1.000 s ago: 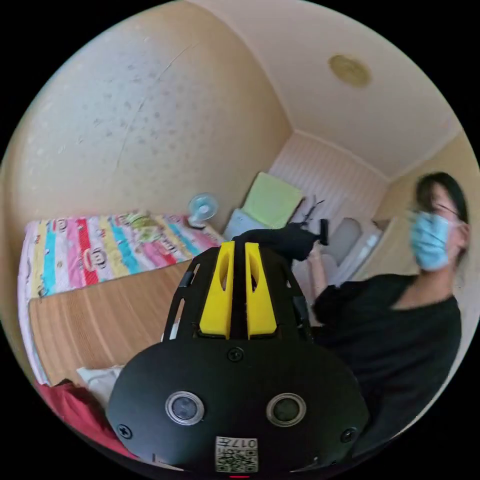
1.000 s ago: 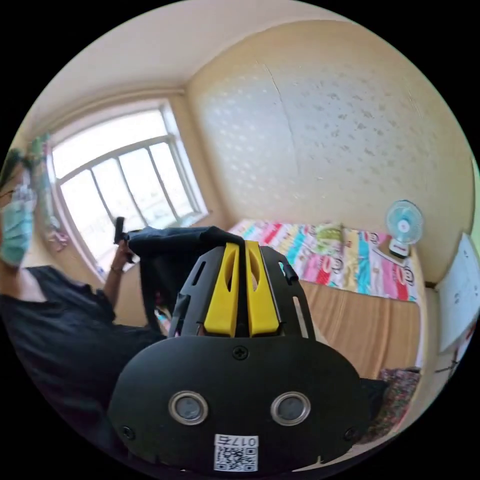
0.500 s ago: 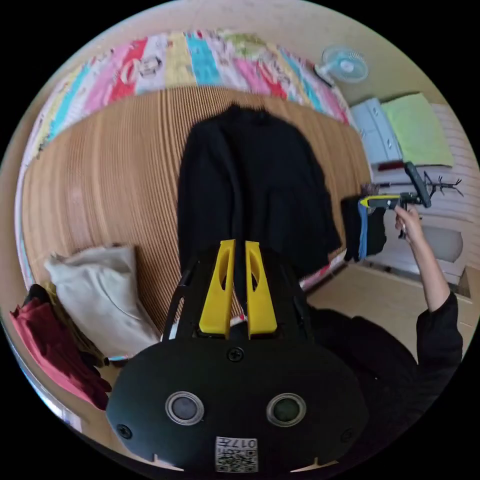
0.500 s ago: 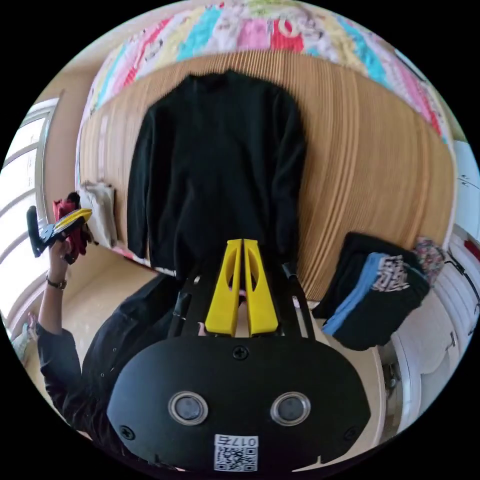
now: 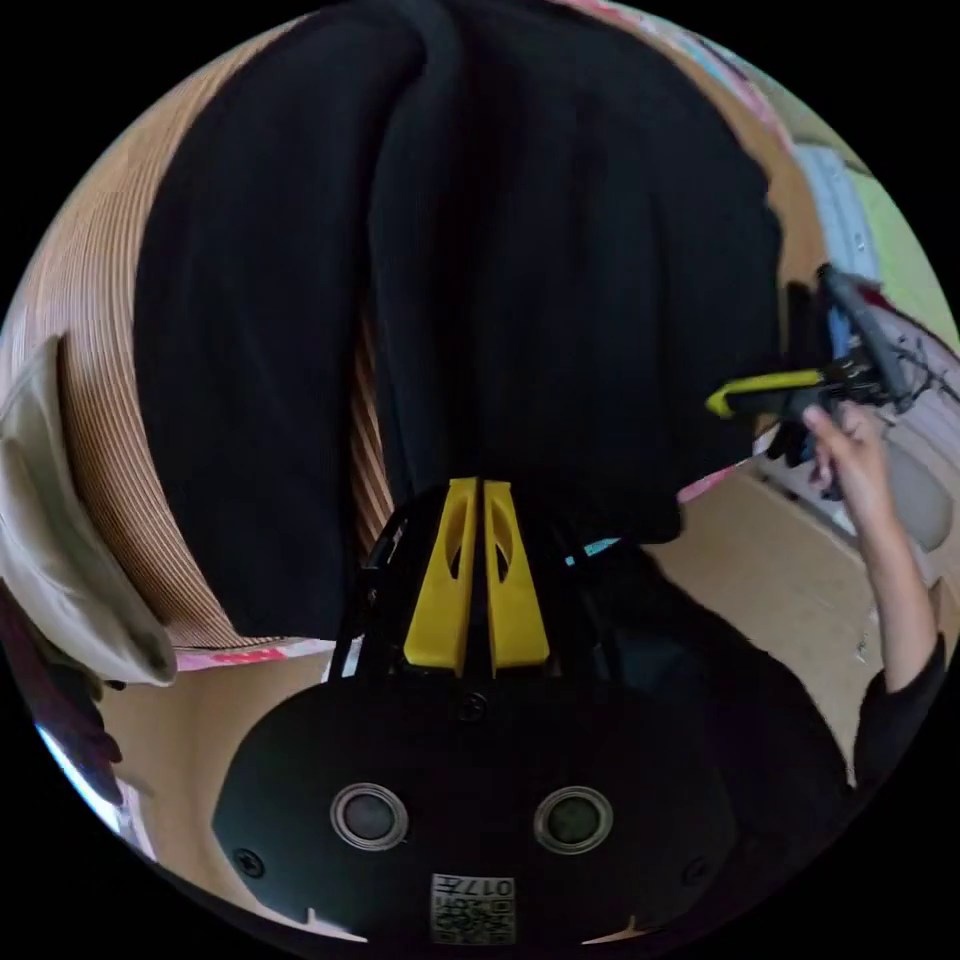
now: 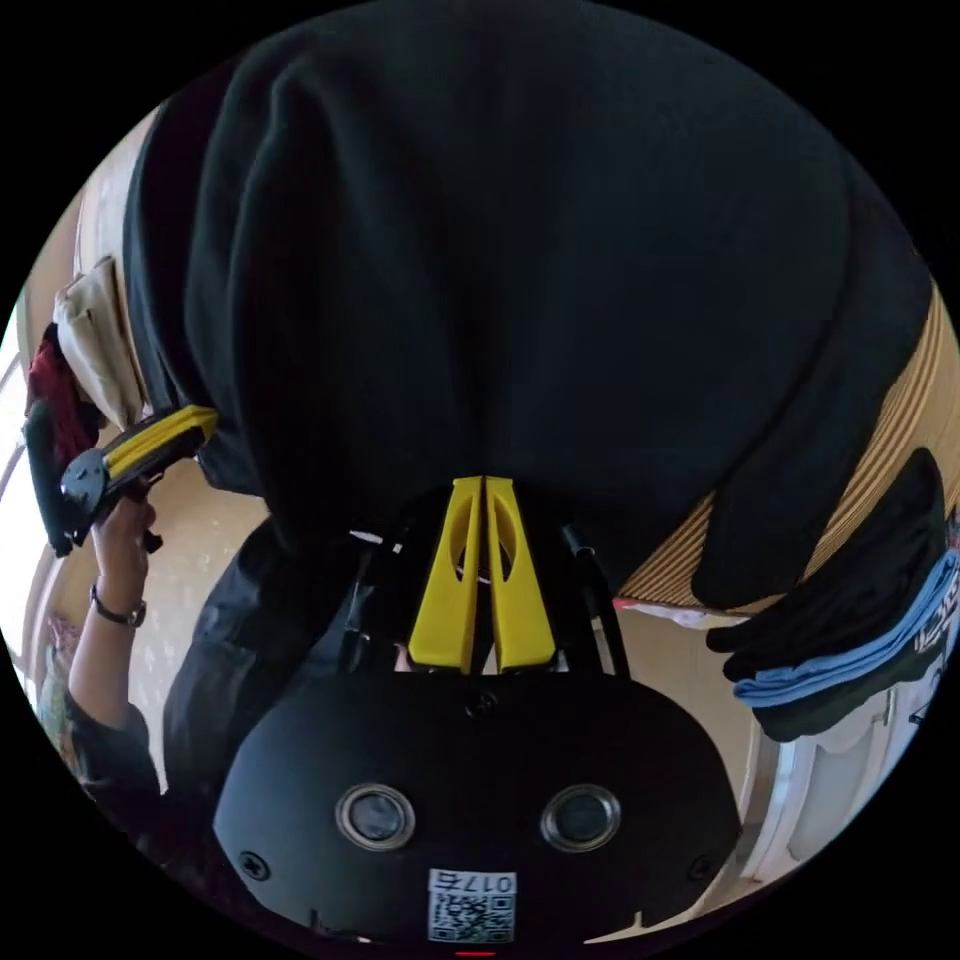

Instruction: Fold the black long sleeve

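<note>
The black long sleeve (image 5: 560, 250) lies spread flat on the ribbed bamboo mat (image 5: 95, 400), its hem toward me. My left gripper (image 5: 480, 487) hovers at the hem, jaws pressed together with no cloth seen between them. In the right gripper view the same shirt (image 6: 520, 250) takes up the upper half. My right gripper (image 6: 486, 484) is also shut at the hem edge. The right gripper (image 5: 722, 402), held in a hand, is by the shirt's right edge in the left gripper view. The left gripper (image 6: 200, 425) sits at the shirt's left edge in the right gripper view.
A beige garment (image 5: 60, 560) and dark red clothes (image 6: 50, 385) lie on the mat left of the shirt. A stack of folded dark clothes with a blue layer (image 6: 850, 650) sits at its right. The person's black top (image 5: 740, 720) and the pale floor (image 5: 760, 560) lie below the bed edge.
A second ago the shirt hung stretched in the air between both grippers. Half a second ago it lay flat on the mat. Both cameras have since dropped close to its hem.
</note>
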